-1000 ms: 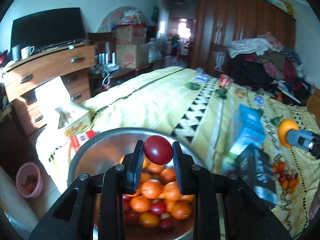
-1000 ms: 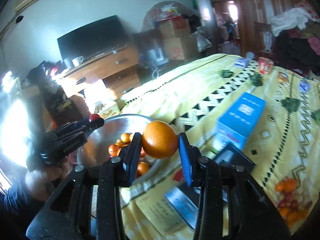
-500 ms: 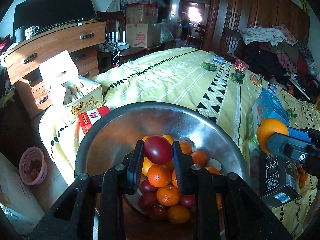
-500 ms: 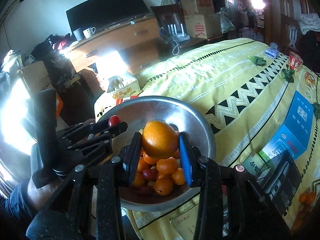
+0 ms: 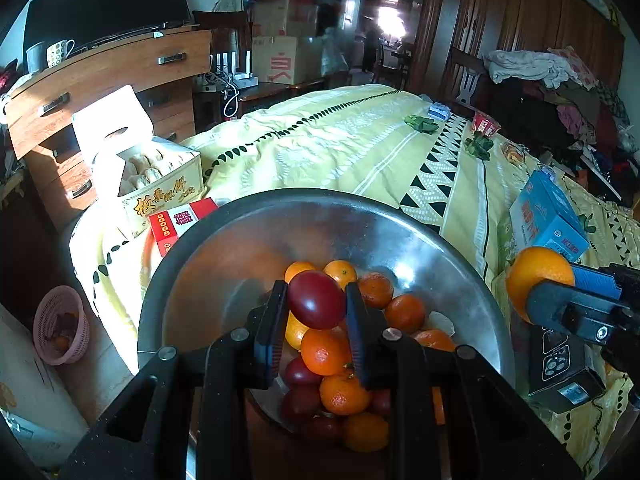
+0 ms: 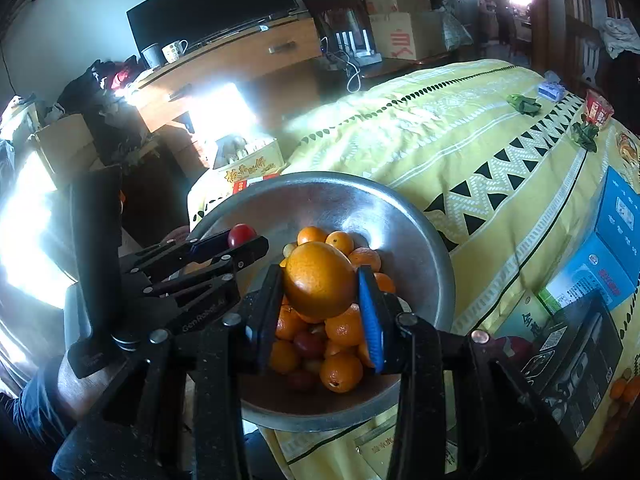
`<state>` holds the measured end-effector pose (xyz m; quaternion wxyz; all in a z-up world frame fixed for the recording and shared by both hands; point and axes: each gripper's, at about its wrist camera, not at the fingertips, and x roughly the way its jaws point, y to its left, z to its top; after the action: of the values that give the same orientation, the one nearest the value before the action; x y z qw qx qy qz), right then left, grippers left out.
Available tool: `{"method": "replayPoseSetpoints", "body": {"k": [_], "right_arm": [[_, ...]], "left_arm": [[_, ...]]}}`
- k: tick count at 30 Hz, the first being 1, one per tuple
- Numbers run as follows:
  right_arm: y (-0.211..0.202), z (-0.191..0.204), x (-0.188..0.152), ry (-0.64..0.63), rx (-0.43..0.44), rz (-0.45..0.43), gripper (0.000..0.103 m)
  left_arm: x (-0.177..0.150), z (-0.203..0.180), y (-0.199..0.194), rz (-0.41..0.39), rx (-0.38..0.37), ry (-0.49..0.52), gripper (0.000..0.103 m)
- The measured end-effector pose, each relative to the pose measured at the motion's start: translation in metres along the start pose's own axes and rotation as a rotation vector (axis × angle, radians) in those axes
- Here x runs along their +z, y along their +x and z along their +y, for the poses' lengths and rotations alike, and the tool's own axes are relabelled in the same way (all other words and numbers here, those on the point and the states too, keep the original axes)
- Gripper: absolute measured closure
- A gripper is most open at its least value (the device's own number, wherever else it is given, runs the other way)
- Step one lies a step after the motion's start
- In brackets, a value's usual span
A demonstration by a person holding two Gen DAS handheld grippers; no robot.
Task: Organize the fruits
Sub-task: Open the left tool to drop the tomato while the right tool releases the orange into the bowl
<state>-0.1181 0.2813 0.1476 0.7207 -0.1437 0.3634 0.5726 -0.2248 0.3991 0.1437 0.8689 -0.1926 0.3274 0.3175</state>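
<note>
A steel bowl [image 5: 400, 240] [image 6: 404, 224] sits on the yellow bedspread, with several small oranges [image 5: 324, 352] [image 6: 344, 330] and dark red tomatoes heaped in it. My left gripper [image 5: 317, 300] is shut on a dark red tomato [image 5: 316, 299], held above the heap. My right gripper [image 6: 320, 286] is shut on a large orange [image 6: 319, 285], also over the bowl. From the left wrist view the orange [image 5: 538, 276] and right gripper show at the right rim. From the right wrist view the left gripper [image 6: 240, 238] and its tomato [image 6: 241, 234] hang over the bowl's left rim.
An open box of pastries [image 5: 160, 176] and a red packet [image 5: 180, 224] lie left of the bowl. A blue box [image 5: 548, 216] and a black box [image 5: 560, 368] lie to its right. A pink basket [image 5: 60, 324] stands on the floor. A wooden dresser [image 5: 100, 88] stands behind.
Both grippers came down and in over the bowl with their fruits still held. The bowl now fills more of each view.
</note>
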Motion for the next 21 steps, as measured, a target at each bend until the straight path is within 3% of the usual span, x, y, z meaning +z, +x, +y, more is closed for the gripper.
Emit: {"method": "replayPoseSetpoints", "body": {"k": [21], "right_arm": [[0.0080, -0.0010, -0.0031, 0.008, 0.010, 0.012, 0.065]], "left_arm": [[-0.0019, 0.0000, 0.0072, 0.019, 0.008, 0.001, 0.075]]}}
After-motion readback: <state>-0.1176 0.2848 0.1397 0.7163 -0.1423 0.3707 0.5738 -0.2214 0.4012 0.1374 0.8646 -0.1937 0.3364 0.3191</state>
